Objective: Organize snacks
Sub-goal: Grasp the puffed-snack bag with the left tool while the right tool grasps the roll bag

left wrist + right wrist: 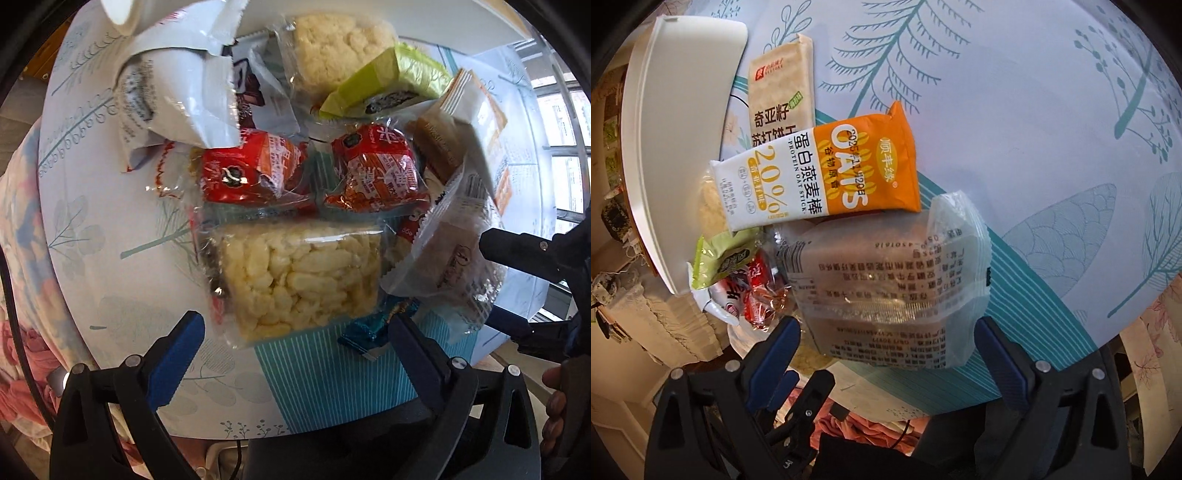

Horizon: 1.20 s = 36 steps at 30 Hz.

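- The desk [92,221] is round, under a pale cloth printed with teal leaves and a striped teal band; a window stands at 3 o'clock in the left view, and flowered pink bedding lies past the desk's edge at 8 o'clock.
- The left claw [295,332] is released, its jaws spread wide, hovering over a heap of snacks.
- Counted there: two red packets [255,173], two puffed-rice cakes [299,280] at 12 and 6 o'clock, one green packet [388,85], and several white wrappers.
- The right claw [886,336] is released too, its blue pads either side of a clear cake packet [886,280] without pressing it.
- Beyond lie one orange oat bar [827,177], one beige cracker packet [783,92], and a white tray [683,147] at 10 o'clock.
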Tool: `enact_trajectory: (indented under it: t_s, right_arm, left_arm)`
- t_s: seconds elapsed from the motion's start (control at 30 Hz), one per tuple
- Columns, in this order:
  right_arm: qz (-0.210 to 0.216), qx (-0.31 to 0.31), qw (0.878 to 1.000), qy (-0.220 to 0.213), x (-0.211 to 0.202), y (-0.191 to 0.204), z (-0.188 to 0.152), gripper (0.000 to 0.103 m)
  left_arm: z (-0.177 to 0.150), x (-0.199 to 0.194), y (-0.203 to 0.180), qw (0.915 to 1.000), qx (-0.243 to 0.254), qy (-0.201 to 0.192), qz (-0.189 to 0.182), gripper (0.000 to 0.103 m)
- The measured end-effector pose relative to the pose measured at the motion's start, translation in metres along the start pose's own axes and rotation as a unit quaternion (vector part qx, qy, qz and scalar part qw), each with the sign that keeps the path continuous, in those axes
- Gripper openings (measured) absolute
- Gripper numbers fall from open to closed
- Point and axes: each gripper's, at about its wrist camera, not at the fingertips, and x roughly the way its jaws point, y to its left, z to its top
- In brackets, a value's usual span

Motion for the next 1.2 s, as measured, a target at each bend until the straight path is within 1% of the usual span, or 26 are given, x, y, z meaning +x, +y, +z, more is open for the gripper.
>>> enact_trajectory:
  t_s: [0.27,0.33,0.57,0.77,0.87,0.93,1.0,1.07,1.2]
  right_arm:
    - [-0.029,-0.005,0.999,0.018,0.012,0.010,0.008,0.100]
    - [-0.035,-0.008,0.999,0.022,0.018,0.012,0.010,0.101]
    - [-0.070,-0.013,0.997,0.031,0.028,0.022,0.016,0.102]
    - [-0.082,-0.015,0.996,0.032,0.031,0.028,0.018,0.102]
    - [-0.080,-0.015,0.996,0.025,0.027,0.028,0.020,0.097]
    - [-0.075,-0.013,0.997,0.018,0.023,0.025,0.019,0.089]
    - [-0.066,-0.014,0.998,0.016,0.019,0.022,0.016,0.085]
    - [-0.060,-0.012,0.998,0.010,0.014,0.019,0.015,0.083]
    - [-0.064,-0.014,0.998,-0.005,0.005,0.014,0.011,0.080]
  left_arm:
    - [0.019,0.022,-0.007,0.9993,0.004,0.026,0.025,0.099]
    - [0.026,0.026,-0.012,0.9991,0.006,0.029,0.032,0.102]
    - [0.036,0.029,-0.021,0.9982,0.004,0.033,0.050,0.103]
    - [0.049,0.041,-0.034,0.9967,-0.004,0.043,0.069,0.103]
    - [0.056,0.046,-0.041,0.9958,-0.009,0.049,0.077,0.103]
    - [0.061,0.049,-0.046,0.9951,-0.011,0.054,0.083,0.103]
    - [0.068,0.052,-0.050,0.9943,-0.017,0.059,0.088,0.103]
    - [0.073,0.055,-0.053,0.9932,-0.021,0.066,0.094,0.103]
    - [0.086,0.061,-0.054,0.9914,-0.024,0.077,0.103,0.103]
